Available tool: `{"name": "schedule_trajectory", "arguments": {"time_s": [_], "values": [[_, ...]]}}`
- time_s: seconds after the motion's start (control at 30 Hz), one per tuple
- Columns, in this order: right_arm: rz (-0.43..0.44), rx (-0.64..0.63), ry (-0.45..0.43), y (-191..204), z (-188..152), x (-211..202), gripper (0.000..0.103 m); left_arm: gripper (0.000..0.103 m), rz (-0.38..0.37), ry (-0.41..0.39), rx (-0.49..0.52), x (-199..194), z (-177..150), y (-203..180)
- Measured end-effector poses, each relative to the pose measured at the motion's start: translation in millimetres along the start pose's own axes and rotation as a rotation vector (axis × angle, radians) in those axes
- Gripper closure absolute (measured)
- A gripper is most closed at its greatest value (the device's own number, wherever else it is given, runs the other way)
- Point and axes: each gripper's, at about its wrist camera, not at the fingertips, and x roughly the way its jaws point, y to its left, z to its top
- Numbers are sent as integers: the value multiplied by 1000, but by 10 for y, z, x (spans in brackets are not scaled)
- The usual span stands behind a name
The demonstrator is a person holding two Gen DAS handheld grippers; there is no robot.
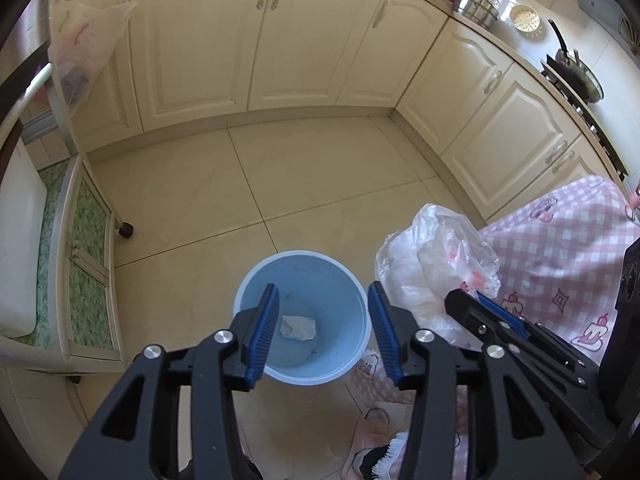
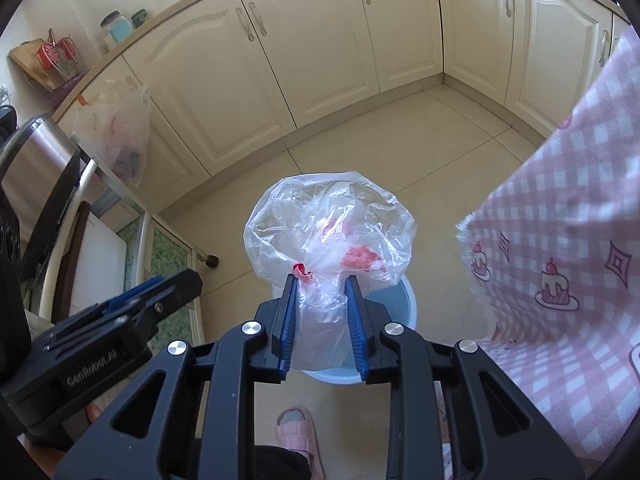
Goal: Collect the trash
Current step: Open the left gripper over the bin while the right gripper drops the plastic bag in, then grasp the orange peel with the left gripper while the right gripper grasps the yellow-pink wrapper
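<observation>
Left wrist view. The left gripper (image 1: 324,334) stands with its ribbed blue pads well apart and nothing between them. Directly beyond and below its fingertips sits the round light-blue plastic bin (image 1: 352,280), smooth-walled and unlined; a crumpled white scrap of paper (image 1: 298,327) lies on the bin's floor, framed between the two fingers. To the right of this gripper, the right gripper (image 1: 476,300) enters from the side, its tips against a thin, crinkled, translucent plastic bag with red print (image 1: 436,256), which hangs just beside the bin's rim. Behind the bag hangs pink-and-white checked fleece fabric (image 1: 568,248), soft and napped. The floor is glossy cream ceramic tile (image 1: 312,176).

Right wrist view. The right gripper (image 2: 322,320) is narrowly closed on the gathered neck of the translucent bag (image 2: 332,228), which balloons out beyond its fingertips; the pads press the film on both sides. The blue bin (image 2: 406,304) is mostly hidden behind and below the bag. The left gripper (image 2: 160,292) lies to the left, near but apart from the bag.

Progress, as judged: one scrap is already in the bin; the bag is carried to the bin's mouth but not yet inside it. Whether it is meant as trash or as a liner cannot be told.
</observation>
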Motion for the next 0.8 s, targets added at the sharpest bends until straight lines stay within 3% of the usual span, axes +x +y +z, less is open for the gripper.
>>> {"name": "schedule_trajectory", "arguments": {"time_s": [0.07,0.13,0.33,0.57,0.8], "values": [[15,8,-20,46,47,24,74,51,5,-13,-8,-35,21,13],[5,9,-45,76,86,8,61,50,9,-26,-11,-79,49,14],[-45,-23,-104,131,151,-255,58,49,-23,-59,-1,-290,97,-73],[-148,-22,-243,-26,51,-1146,55,49,-107,-121,56,-775,54,-459],[-247,7,-401,-263,-210,-2193,52,47,-232,-192,176,-1422,-156,-1214]]}}
